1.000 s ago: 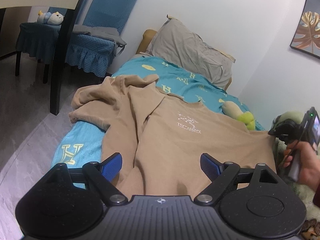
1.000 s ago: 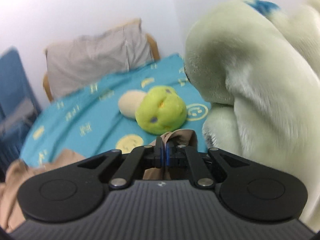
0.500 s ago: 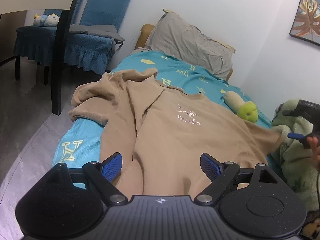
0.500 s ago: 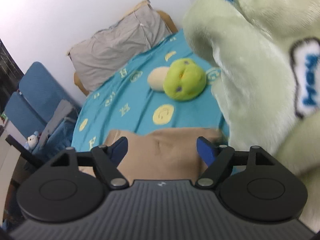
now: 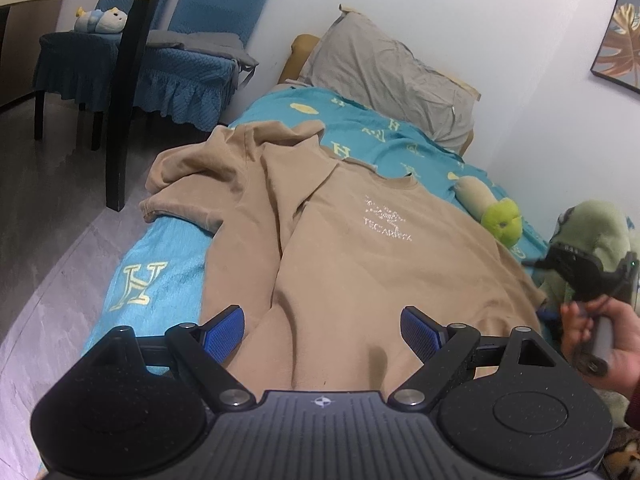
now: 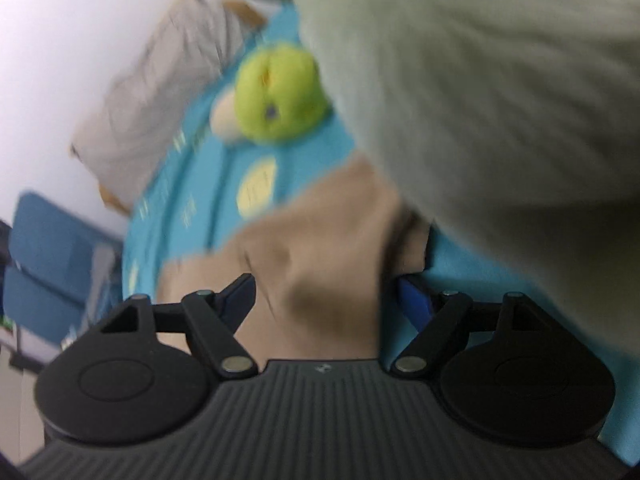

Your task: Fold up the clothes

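Note:
A tan T-shirt (image 5: 372,264) with white chest print lies face up on the teal bed sheet (image 5: 160,276). Its left side is rumpled and folded over toward the bed's left edge. My left gripper (image 5: 322,330) is open and empty, over the shirt's near hem. My right gripper (image 6: 326,298) is open, its jaws either side of the shirt's right sleeve (image 6: 316,240), beside a large pale green plush (image 6: 500,92). The right gripper also shows in the left wrist view (image 5: 580,276), held in a hand. The right wrist view is blurred.
A grey pillow (image 5: 384,76) lies at the bed's head. A small lime-green plush (image 5: 500,224) lies by the shirt's right shoulder. Blue-covered chairs (image 5: 160,68) and a dark table leg (image 5: 124,120) stand left of the bed on a grey floor. A framed picture (image 5: 620,40) hangs on the right wall.
My right gripper opened, letting go of the sleeve, then dropped back down over the sleeve by the pale plush. The left gripper shifted only slightly and stayed open.

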A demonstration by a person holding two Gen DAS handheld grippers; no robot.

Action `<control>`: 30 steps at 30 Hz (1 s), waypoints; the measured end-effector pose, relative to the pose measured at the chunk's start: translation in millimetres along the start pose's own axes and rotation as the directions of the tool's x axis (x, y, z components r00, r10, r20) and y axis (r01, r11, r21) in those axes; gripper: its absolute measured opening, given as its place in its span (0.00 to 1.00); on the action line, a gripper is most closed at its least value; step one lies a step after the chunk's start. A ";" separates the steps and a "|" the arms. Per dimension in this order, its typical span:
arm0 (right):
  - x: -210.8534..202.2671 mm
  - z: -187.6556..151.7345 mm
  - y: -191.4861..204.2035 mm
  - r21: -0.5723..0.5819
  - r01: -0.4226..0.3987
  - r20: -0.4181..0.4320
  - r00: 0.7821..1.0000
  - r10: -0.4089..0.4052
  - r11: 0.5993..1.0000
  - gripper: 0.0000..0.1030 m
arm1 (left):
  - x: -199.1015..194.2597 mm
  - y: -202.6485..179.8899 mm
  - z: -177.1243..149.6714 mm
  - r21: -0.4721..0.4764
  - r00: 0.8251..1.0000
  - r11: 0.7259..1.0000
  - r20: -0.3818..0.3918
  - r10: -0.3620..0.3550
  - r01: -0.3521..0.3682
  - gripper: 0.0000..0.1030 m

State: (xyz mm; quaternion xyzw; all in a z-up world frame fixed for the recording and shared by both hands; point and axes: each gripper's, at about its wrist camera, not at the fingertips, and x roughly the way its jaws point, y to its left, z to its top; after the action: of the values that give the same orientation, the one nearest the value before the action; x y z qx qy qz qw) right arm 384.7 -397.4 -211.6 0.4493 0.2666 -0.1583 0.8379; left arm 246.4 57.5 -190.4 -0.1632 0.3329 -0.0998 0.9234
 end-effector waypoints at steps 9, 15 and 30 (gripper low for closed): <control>29.1 -11.0 39.8 -0.284 0.161 0.230 0.968 -0.095 0.945 0.09 | 12.1 -0.1 -1.3 0.030 1.000 0.999 -0.002 0.012 -0.012 0.85; -13.5 -31.6 122.3 -0.530 0.267 0.425 0.905 -0.020 0.805 0.08 | -0.2 1.3 8.5 0.032 0.998 0.999 0.050 0.024 -0.025 0.85; 40.0 -218.6 241.9 -0.946 -0.014 0.022 0.994 0.109 0.323 0.21 | -28.0 23.2 34.7 0.057 0.976 0.983 0.144 0.164 -0.174 0.85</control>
State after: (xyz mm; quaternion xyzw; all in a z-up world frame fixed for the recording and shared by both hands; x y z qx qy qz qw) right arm 472.6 -83.2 -172.8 -0.1177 0.2573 0.0396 0.9583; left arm 249.4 95.4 -157.5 -0.1090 0.2769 -0.0205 0.9545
